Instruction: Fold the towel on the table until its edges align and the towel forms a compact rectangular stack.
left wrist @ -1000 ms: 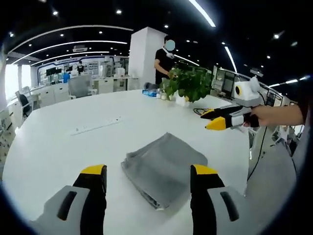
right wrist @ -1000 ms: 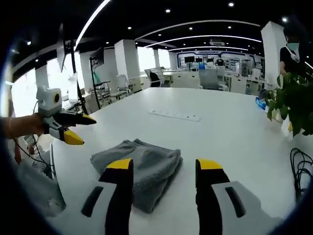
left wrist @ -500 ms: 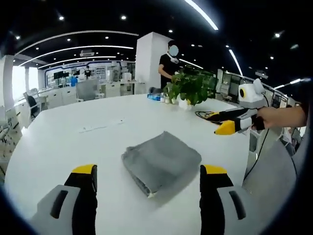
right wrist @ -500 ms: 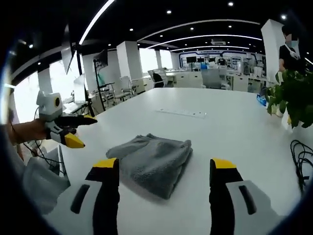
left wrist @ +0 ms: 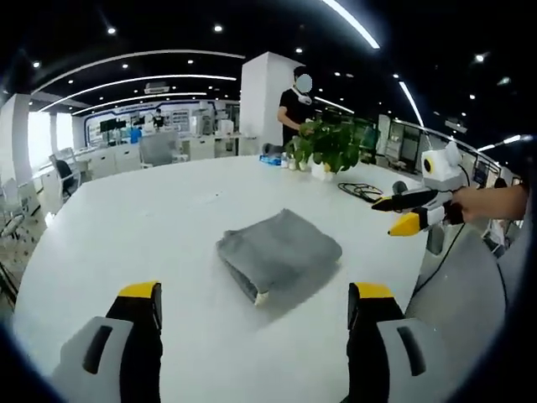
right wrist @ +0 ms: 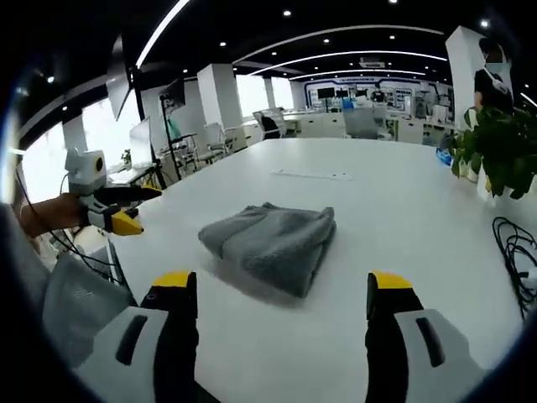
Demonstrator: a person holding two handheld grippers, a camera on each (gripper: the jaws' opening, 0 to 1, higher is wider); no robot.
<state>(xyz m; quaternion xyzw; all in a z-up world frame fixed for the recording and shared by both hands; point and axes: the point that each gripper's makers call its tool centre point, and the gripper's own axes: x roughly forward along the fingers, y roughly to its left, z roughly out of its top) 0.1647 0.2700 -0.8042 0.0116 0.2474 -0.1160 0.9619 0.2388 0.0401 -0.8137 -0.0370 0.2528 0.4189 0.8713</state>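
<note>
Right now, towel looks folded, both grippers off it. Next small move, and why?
Probably none: hold both grippers clear and stop. The towel lies on the table as a compact folded stack, edges roughly aligned, and the left gripper and right gripper are open and off it.

The black cable (right wrist: 513, 252) ran off the right edge of the right gripper view. The far desks (left wrist: 180, 144) were too small to make out, the folded towel's (left wrist: 279, 252) inner layers hidden.

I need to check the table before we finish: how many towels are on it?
1. A folded grey towel lies near the middle of the white table, with both grippers held away from it. Another towel could be outside the pictures.
</note>
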